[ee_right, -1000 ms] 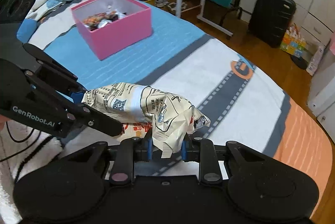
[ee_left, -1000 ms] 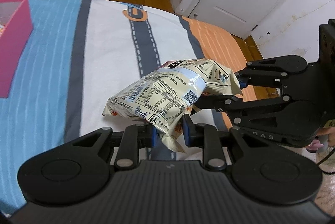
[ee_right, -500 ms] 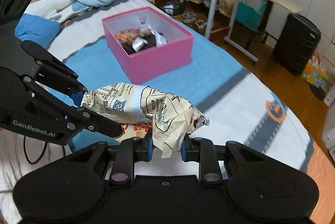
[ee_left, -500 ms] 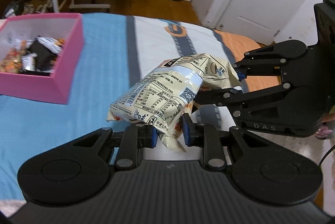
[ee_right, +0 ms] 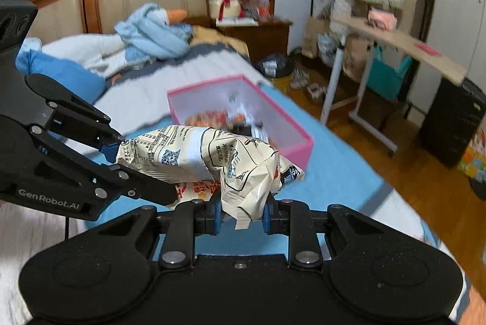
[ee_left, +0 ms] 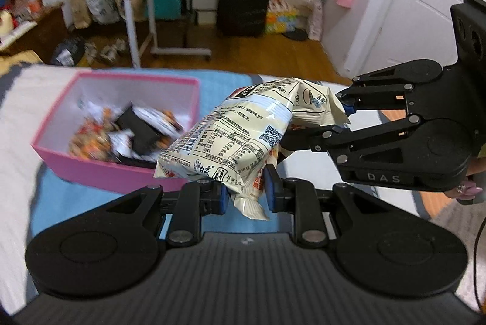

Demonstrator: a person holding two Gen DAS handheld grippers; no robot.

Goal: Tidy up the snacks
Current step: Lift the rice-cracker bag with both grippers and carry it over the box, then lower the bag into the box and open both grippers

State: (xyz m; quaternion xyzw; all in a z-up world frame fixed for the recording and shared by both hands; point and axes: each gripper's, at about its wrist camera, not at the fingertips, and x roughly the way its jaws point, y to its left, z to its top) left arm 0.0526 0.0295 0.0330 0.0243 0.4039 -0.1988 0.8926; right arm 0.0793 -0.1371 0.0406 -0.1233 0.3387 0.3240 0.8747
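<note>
Cream crinkled snack bag (ee_left: pixel 243 139), printed text, possibly noodles

Black two-finger grippers showing blue pads

The left gripper (ee_right: pixel 120 156) is wearing white "GenRobot.AI" lettering; the right gripper (ee_left: pixel 340 120) is bearing "DAS".

The crinkled cream plastic snack bag (ee_left: pixel 243 136) carries black printed text, a pale blue band and orange-red patches on its underside, and it sits between the matte black left gripper (ee_left: pixel 246 197) with blue pads and the matte black right gripper (ee_right: pixel 241 217), also blue-padded. The open square cardboard box (ee_left: pixel 91 170) is pink outside and white inside, filled with orange, black and white wrappers. The bedspread (ee_right: pixel 334 173) shows sky-blue, white and grey stripes, above brown wooden flooring (ee_left: pixel 243 54).
</note>
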